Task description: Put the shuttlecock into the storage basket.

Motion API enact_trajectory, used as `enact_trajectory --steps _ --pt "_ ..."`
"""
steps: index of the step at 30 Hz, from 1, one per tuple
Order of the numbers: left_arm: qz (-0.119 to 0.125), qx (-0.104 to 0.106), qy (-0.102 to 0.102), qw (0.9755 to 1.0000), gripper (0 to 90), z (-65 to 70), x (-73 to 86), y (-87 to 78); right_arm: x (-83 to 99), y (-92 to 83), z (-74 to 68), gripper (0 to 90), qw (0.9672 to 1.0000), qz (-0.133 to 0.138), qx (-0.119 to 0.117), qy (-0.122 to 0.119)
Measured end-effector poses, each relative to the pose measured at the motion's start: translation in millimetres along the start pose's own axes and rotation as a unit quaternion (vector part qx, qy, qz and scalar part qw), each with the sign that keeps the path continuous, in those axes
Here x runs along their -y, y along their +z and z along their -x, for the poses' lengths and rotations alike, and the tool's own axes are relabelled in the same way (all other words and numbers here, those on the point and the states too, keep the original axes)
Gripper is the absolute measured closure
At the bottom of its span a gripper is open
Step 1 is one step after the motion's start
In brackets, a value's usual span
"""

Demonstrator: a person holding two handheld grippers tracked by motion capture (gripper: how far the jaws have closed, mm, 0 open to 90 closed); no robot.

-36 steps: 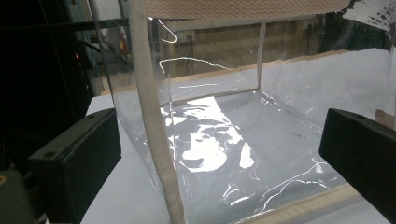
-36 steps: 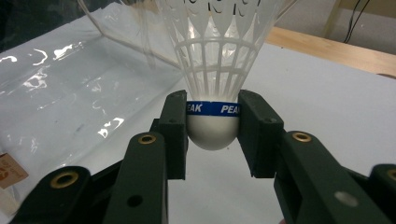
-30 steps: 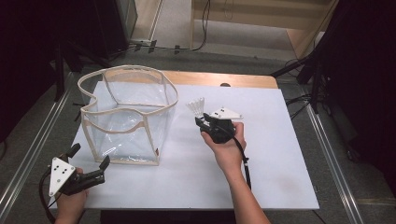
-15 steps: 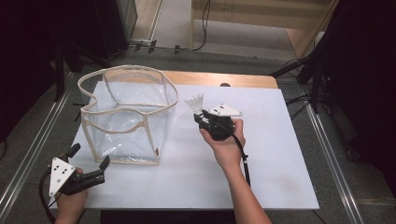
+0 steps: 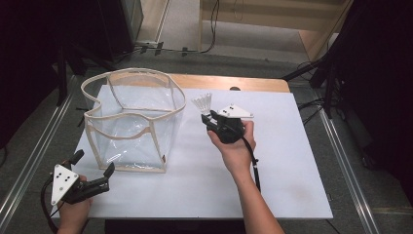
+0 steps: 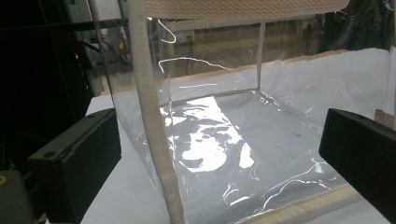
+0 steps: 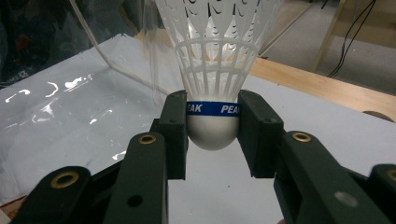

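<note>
Two claws are at work over the white worktop [image 5: 292,161]. The right claw [image 5: 210,117], held in the person's right hand [image 5: 236,146], is clamped on a white plastic shuttlecock [image 5: 203,102]. In the right gripper view its two black jaws press on either side of the rounded white cork, just at the blue band printed "PEAK", and the netted skirt of the shuttlecock [image 7: 217,51] rises straight out from between them. In the high view the shuttlecock sits above the worktop, near the middle of its far half and just beside the right-hand wall of a clear plastic bag [image 5: 131,122] with beige fabric trim; whether the skirt touches the bag cannot be told. The bag stands upright with its mouth open on the left half of the worktop.

The left claw [image 5: 92,168] rests near the worktop's near left corner, in the person's left hand [image 5: 73,209], with its jaws spread wide and nothing between them. In the left gripper view they point at a beige-edged corner of the bag [image 6: 154,140], which stands close ahead of them without touching.
</note>
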State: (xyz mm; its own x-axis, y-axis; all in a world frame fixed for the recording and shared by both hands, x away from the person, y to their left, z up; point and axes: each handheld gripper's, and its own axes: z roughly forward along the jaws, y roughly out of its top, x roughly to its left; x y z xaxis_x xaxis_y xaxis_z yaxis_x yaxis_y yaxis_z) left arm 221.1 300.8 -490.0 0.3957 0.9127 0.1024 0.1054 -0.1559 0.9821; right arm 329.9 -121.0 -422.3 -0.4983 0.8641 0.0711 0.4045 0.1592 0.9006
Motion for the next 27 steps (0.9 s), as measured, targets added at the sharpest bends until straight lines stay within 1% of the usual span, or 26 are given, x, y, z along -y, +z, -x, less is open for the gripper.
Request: enact_trajectory --steps 27 --pt "0.0 0.001 0.0 1.0 0.0 -0.1 0.0 0.1 -18.2 -5.7 -3.2 62.8 0.9997 0.022 0.002 -0.004"
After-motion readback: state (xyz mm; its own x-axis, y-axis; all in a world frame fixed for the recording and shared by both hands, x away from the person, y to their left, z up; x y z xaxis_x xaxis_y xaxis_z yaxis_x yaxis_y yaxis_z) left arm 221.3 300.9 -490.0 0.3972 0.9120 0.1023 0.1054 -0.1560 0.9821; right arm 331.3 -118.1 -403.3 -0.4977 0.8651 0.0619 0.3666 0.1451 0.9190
